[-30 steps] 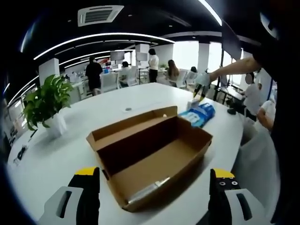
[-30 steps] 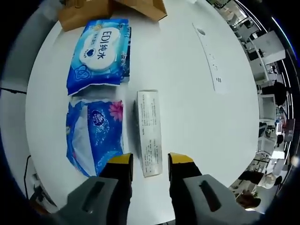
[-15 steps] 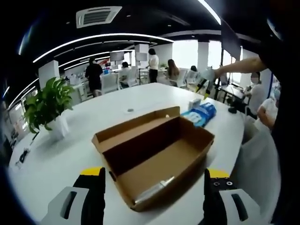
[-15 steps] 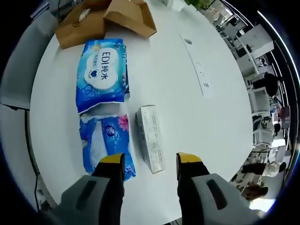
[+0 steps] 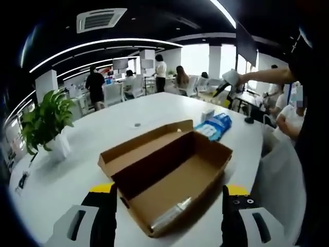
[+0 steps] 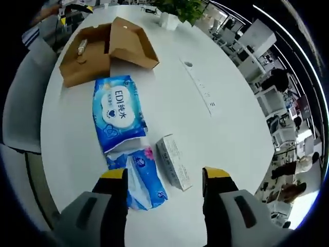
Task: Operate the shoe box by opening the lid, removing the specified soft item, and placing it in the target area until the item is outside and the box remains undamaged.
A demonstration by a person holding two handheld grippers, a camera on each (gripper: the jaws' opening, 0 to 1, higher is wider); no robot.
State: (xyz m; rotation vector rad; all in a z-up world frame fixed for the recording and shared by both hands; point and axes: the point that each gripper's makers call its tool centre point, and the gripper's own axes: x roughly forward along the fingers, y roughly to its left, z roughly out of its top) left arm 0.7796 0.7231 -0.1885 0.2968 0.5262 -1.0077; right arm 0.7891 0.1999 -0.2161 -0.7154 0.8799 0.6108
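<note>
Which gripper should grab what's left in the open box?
Left, probably. The left gripper is open and faces the open box, with a small clear-wrapped item lying near its front wall. The right gripper hangs open over the tissue packs, far from the box.

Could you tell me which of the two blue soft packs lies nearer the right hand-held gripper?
The smaller flowered pack, lying between the jaws of the right hand-held gripper; the larger wipes pack lies beyond it, toward the box.

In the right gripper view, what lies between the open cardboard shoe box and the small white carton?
The large blue wet-wipe pack lies between the open brown cardboard shoe box and the small white carton, on the white table.
</note>
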